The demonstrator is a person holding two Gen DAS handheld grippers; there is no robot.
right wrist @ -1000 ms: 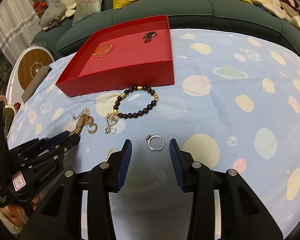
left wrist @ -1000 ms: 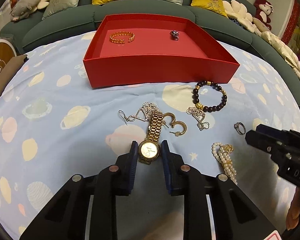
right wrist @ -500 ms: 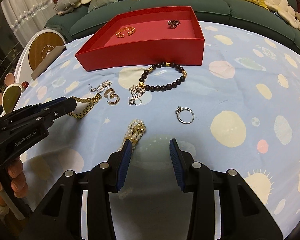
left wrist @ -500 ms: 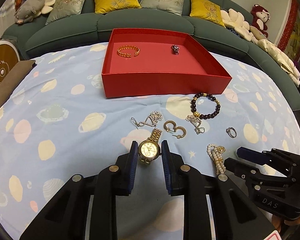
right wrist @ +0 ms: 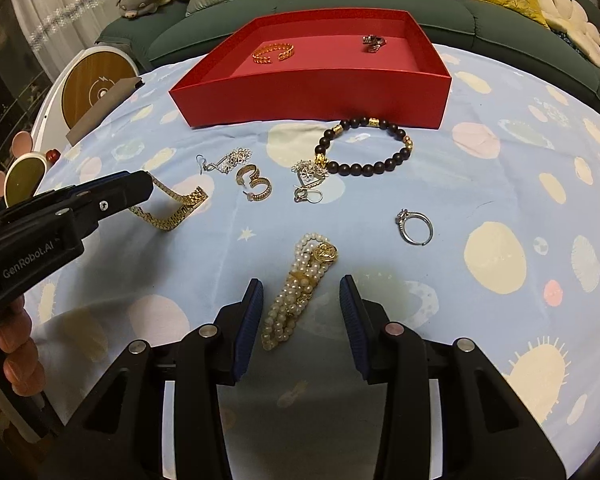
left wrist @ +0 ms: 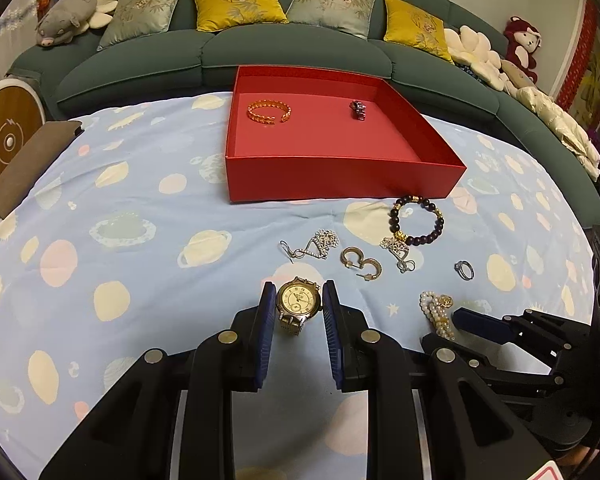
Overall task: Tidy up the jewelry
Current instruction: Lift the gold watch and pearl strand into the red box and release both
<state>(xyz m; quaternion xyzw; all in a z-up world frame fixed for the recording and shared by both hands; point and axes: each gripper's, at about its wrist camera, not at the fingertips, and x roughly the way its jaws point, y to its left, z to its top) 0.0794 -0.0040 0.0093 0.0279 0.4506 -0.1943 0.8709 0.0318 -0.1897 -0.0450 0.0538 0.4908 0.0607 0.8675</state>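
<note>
My left gripper is shut on the gold watch by its case and holds it above the cloth; its band hangs down in the right wrist view. My right gripper is open, with the pearl bracelet lying on the cloth between its fingers. The red box at the back holds a gold bangle and a small silver piece. On the cloth lie a dark bead bracelet, a silver ring, gold hoop earrings and silver earrings.
The table has a light blue cloth with planet prints. A green sofa with cushions curves behind it. A round white and wood device and a brown pad are at the left edge.
My left gripper has lifted the watch off the cloth and drawn back. My right gripper has moved left from the ring until the pearl bracelet lies between its fingers.
</note>
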